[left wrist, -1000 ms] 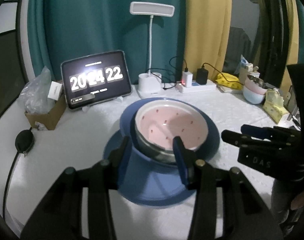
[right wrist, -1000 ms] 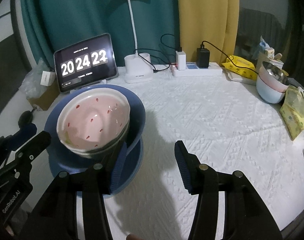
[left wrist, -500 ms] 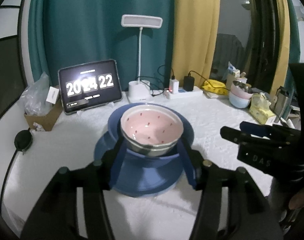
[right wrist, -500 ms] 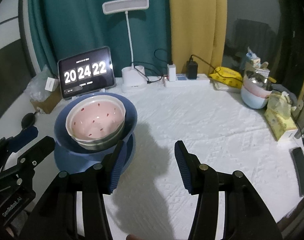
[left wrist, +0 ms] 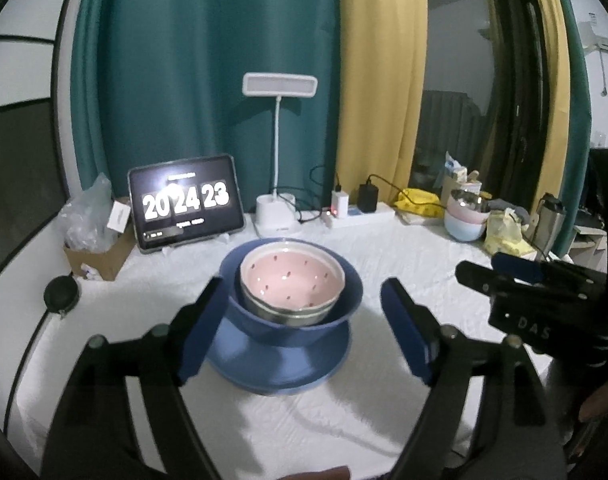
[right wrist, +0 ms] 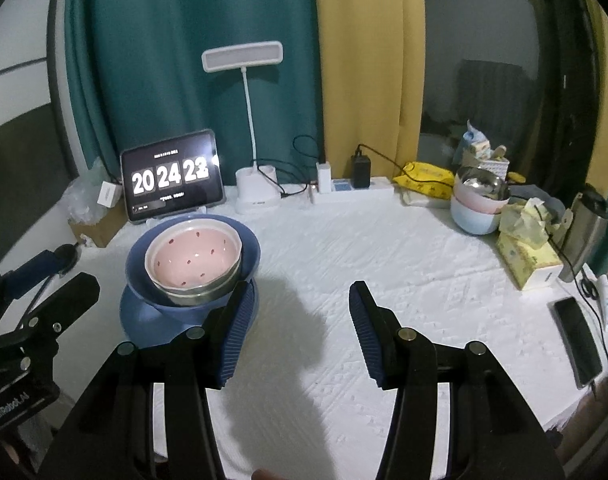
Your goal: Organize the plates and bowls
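One stack stands on the white tablecloth (right wrist: 344, 248): pink bowl (left wrist: 291, 278) nested in a metal bowl (left wrist: 284, 314), inside a blue bowl (left wrist: 296, 326), on a blue plate (left wrist: 280, 364). Left gripper (left wrist: 294, 328) frames it, jaws opening, pads clear. Right of the stack, right gripper (right wrist: 298, 330) hangs parted and empty.

Both wrist fisheyes look forward and slightly downward across the white-clothed table (left wrist: 384, 420). Each frames the stacked blue and pink bowls (left wrist: 292, 284) (right wrist: 194, 258): centre in left view, left-of-centre in right view.
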Available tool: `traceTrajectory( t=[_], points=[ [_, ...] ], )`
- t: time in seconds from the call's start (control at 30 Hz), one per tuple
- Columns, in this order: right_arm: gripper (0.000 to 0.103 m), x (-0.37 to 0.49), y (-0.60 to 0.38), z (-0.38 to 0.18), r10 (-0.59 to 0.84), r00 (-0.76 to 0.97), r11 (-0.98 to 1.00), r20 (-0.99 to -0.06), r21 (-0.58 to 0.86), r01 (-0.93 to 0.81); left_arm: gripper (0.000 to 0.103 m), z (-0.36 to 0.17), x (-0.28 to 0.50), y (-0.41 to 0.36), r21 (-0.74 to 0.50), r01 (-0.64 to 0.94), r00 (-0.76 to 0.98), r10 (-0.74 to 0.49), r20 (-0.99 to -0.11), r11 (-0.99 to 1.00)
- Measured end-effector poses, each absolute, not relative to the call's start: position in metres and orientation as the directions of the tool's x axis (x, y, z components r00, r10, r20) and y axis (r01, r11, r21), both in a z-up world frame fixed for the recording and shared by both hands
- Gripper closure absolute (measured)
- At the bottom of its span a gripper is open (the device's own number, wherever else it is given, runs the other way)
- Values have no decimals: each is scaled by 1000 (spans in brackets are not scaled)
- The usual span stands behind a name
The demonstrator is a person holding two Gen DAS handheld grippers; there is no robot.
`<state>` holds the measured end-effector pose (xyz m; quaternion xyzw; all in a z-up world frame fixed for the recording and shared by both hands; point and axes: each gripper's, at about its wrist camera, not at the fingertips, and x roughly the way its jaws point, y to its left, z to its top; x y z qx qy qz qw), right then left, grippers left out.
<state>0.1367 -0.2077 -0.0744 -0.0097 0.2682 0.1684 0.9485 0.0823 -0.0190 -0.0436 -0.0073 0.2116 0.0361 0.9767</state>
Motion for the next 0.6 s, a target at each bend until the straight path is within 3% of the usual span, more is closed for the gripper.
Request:
traceTrajectory(
  t=[0.23,0.6],
  points=[
    [50,120,-220,-61,304,826,948,-474,63,-313,14,-29,69,-22,-4,-85,924,77,-374,996],
    [50,100,-235,-35,293,866,953,-405,52,-298,12,-8,53,-23,-15,-110,943,100,-318,994]
  ],
)
